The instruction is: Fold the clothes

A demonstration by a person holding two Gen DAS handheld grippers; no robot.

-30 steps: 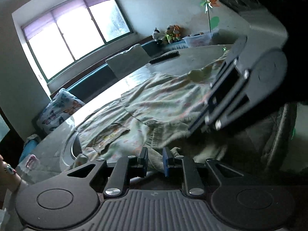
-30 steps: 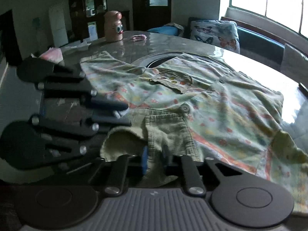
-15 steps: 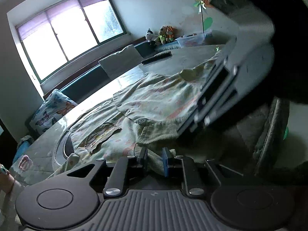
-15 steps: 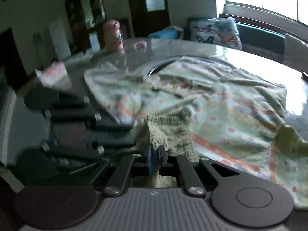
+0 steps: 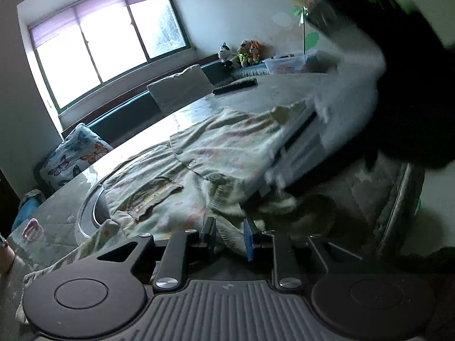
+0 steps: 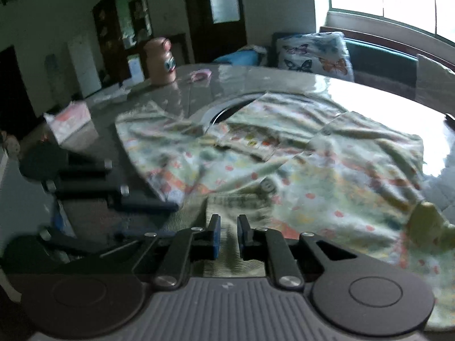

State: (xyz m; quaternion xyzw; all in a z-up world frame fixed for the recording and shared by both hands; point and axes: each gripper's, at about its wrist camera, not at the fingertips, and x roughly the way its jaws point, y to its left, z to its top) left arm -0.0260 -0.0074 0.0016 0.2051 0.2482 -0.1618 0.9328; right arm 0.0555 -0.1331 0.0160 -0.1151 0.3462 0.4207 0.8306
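Shirt (image 6: 327, 176) collar between both hand-held grippers

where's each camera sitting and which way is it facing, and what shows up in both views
Left wrist: sits on the left gripper, facing across the table toward the window; its own fingers straddle the shirt's corduroy collar, and the right gripper looms at right.
Right wrist: sits on the right gripper, facing the dark doors; its own fingers straddle the collar, the left gripper at left.
Shared: the shirt, the table, the butterfly cushion, and each other's gripper.
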